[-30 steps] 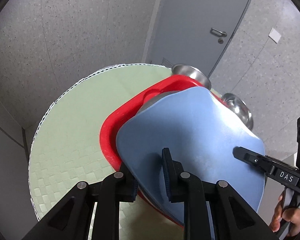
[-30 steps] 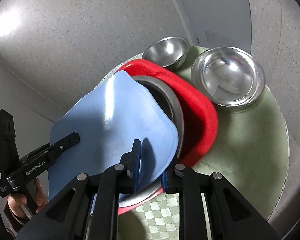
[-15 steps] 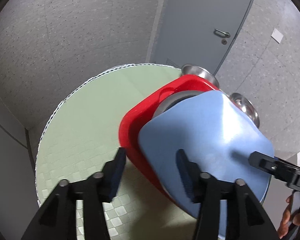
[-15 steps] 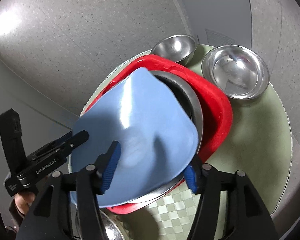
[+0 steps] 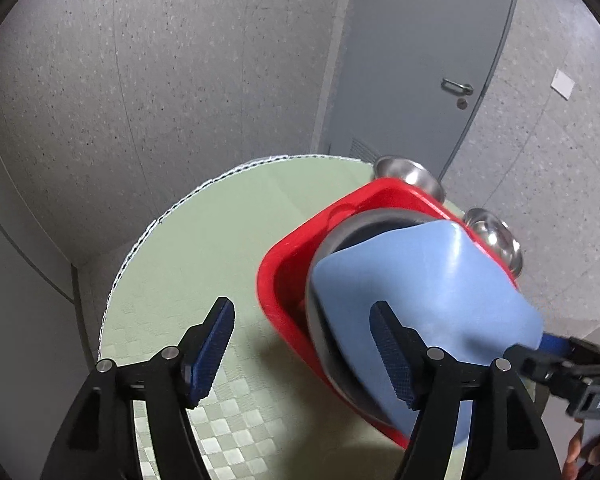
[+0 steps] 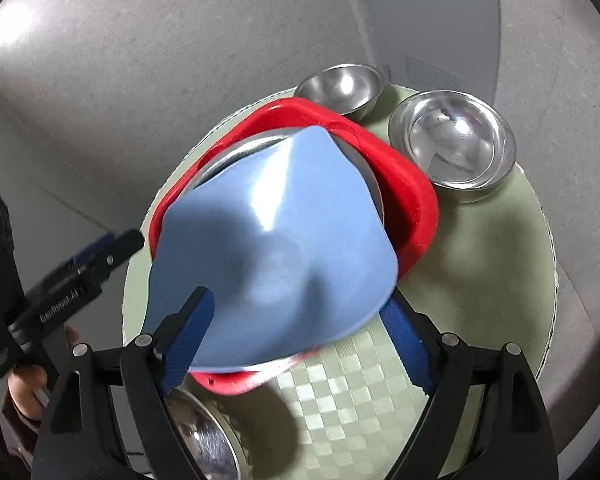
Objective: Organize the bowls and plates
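A light blue plate (image 5: 432,288) (image 6: 276,240) lies tilted on top of a round metal plate (image 5: 320,332) (image 6: 236,152) inside a red square plate (image 5: 288,256) (image 6: 404,192) on the round green table (image 5: 220,240). My left gripper (image 5: 304,352) is open, its right finger over the blue plate's near edge. My right gripper (image 6: 300,340) is open and straddles the blue plate's near edge without gripping it.
Two steel bowls (image 6: 452,148) (image 6: 342,88) stand at the far side of the table, also seen in the left wrist view (image 5: 410,174) (image 5: 496,236). A third steel bowl (image 6: 204,444) sits under my right gripper. A grey door (image 5: 428,60) and speckled floor lie beyond.
Both grippers opened and let go of the blue plate, which dropped onto the stack. Both pulled back and up from it.
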`<state>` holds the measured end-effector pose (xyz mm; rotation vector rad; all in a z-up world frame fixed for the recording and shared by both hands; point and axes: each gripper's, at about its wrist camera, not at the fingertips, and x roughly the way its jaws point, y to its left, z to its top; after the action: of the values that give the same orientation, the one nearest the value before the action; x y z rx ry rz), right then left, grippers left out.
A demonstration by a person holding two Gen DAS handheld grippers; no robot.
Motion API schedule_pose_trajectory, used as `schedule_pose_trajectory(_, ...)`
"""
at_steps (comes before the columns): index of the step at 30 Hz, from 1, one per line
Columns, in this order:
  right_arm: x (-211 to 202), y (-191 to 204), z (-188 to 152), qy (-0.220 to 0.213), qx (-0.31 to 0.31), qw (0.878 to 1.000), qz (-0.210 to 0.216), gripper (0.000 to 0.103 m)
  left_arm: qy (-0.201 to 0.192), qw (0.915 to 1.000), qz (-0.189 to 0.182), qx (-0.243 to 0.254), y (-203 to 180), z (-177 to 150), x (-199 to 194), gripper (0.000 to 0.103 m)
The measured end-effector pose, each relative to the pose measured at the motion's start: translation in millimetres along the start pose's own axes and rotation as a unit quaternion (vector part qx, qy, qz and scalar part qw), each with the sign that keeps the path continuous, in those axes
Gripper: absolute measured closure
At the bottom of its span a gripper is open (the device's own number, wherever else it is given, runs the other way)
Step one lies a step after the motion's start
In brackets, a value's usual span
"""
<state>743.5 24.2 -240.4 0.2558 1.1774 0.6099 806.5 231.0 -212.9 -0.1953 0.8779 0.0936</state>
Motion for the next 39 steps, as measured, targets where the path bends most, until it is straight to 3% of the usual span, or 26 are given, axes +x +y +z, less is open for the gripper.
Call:
schedule_pose_trajectory(6,-19.5,-39.2,-7.0,0.003,-0.008,1.000,0.017,0.017,-0.020,0.9998,-0.003,0.007,-37.8,-4.1,-26.0,0.029)
schedule_pose_trajectory(12,-50.3,-107.6,19.6,-0.033,-0.008,0.999,0.029,0.017,-0.031,0.9992,-0.012,0.023,-116.8,8.1,-29.9,0.026)
schedule_pose_trajectory(17,-45.5,-161.2,66.9,-0.040,-0.017,0.999,0.018,0.017,-0.016,0.9996,-0.016,0.018,-189.0,31.0,-1.3,0.025)
schedule_pose_trajectory(23,-1.7,-200.5,108.9,-0.013,-0.036,0.999,-0.001,0.025,0.043,0.9973,0.042,0.044,-229.4,63.3,73.7,0.025)
schedule_pose_trajectory(26,22.9,-210.9,119.4,0.005,-0.030,1.000,0.001,0.032,0.065,0.9939,0.062,0.063,-240.7,78.0,104.3,0.025)
schedule_pose_trajectory(34,71.1,-223.5,128.8,0.072,-0.016,0.995,0.063,0.064,0.121,0.9767,0.127,0.124,-257.8,96.4,170.9,0.031)
schedule_pose_trajectory(36,73.2,-226.0,123.8,0.072,-0.016,0.995,0.072,0.076,0.136,0.9766,0.114,0.122,-262.6,97.1,181.2,0.045)
schedule_pose_trajectory(37,74.4,-228.5,123.6,0.075,-0.012,0.993,0.085,0.085,0.141,0.9763,0.109,0.123,-265.2,97.1,185.8,0.045)
schedule_pose_trajectory(39,78.7,-232.4,124.8,0.083,-0.004,0.991,0.106,0.085,0.146,0.9761,0.098,0.128,-269.0,93.0,190.2,0.061)
